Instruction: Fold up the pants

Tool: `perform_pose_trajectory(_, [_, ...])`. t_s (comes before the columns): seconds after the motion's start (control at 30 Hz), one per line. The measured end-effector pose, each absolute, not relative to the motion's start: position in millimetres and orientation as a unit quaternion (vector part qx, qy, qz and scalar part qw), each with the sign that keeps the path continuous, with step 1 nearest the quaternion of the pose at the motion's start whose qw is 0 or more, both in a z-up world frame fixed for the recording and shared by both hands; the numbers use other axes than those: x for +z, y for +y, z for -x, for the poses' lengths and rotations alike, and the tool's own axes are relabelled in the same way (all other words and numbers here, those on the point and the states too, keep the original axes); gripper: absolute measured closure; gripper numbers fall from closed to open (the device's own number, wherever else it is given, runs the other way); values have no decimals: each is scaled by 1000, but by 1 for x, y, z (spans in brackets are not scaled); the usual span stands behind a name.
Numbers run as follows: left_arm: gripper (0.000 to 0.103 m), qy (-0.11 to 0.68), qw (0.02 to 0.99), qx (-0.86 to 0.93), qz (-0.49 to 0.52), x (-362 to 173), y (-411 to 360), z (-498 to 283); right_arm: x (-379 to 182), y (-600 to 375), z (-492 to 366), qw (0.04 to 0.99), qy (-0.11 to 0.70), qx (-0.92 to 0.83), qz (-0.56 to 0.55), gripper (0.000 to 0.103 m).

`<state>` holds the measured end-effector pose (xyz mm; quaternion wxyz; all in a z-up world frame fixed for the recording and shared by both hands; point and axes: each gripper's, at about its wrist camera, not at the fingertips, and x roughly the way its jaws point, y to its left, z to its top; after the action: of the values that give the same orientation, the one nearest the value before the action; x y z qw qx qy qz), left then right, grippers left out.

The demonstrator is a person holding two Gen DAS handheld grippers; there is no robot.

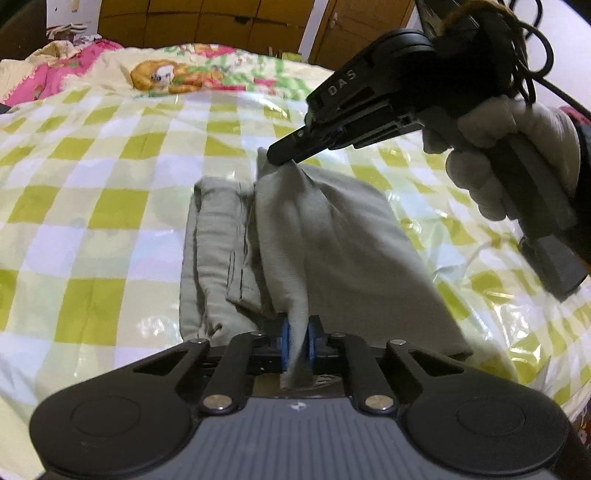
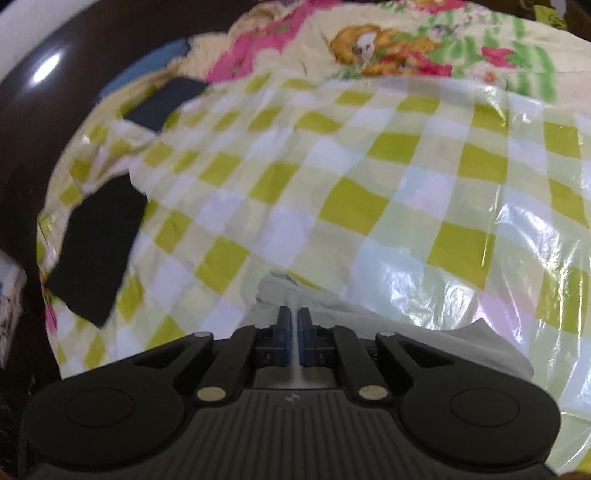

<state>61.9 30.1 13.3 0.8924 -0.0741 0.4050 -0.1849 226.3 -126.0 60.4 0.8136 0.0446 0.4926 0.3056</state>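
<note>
The pale grey-green pants (image 1: 332, 240) lie partly folded on a checked green-and-white plastic sheet (image 1: 110, 206) over a bed. My left gripper (image 1: 295, 341) is shut on the near edge of the top layer and lifts it. My right gripper (image 1: 284, 157), held in a white-gloved hand, is shut on the far corner of the same layer, raised above the sheet. In the right wrist view that gripper (image 2: 294, 321) pinches a thin fold of the pants (image 2: 461, 343). A folded stack of the pants (image 1: 214, 258) lies to the left.
A floral cartoon-print bedspread (image 1: 184, 74) lies beyond the sheet, with wooden cabinets (image 1: 221, 18) behind. Two dark flat cloths (image 2: 99, 251) lie at the sheet's left edge in the right wrist view. Black cables (image 1: 532, 55) hang from the right gripper.
</note>
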Motion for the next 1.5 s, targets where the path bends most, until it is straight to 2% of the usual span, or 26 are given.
perform_pose_trajectory(0.23, [80,363,909,-181,102,44,55,-55,99,-122,-231,833,445,318,-79,102])
perform_pose_trajectory(0.37, [84,363,915,-149,95,40,70,-61,100,-107,-239,836,438,322,-80,102])
perform_pose_trajectory(0.57, [84,385,901,-163,116,25,78,-64,74,-111,-234,826,487,280,-51,92])
perform_pose_trajectory(0.63, [79,384,899,-183,104,28,72,-60,68,-114,-234,824,495,271,-58,75])
perform_pose_trajectory(0.67, [69,382,900,-185,97,28,68,-59,67,-112,-234,822,497,273,-58,71])
perform_pose_trajectory(0.7, [55,381,901,-186,88,29,64,-57,66,-110,-234,820,499,277,-55,66])
perform_pose_trajectory(0.77, [41,380,905,-179,68,27,56,-57,65,-101,-233,816,502,283,-45,60])
perform_pose_trajectory(0.9, [39,398,900,-170,46,14,42,-63,51,-81,-232,811,518,270,-5,47])
perform_pose_trajectory(0.97, [40,400,902,-159,30,9,36,-65,40,-76,-230,817,523,241,30,49])
perform_pose_trajectory(1.0, [48,399,904,-154,25,8,35,-66,35,-77,-230,818,526,231,35,68])
perform_pose_trajectory(1.03, [56,393,906,-153,20,9,35,-66,33,-82,-230,815,531,231,20,91])
perform_pose_trajectory(1.07, [73,389,909,-152,15,11,35,-64,33,-88,-229,811,535,237,-3,98])
perform_pose_trajectory(1.17, [80,380,911,-156,31,18,41,-63,46,-96,-220,821,515,246,-10,99])
perform_pose_trajectory(1.5, [81,338,927,-157,45,50,56,-55,100,-101,-217,841,466,268,-67,99])
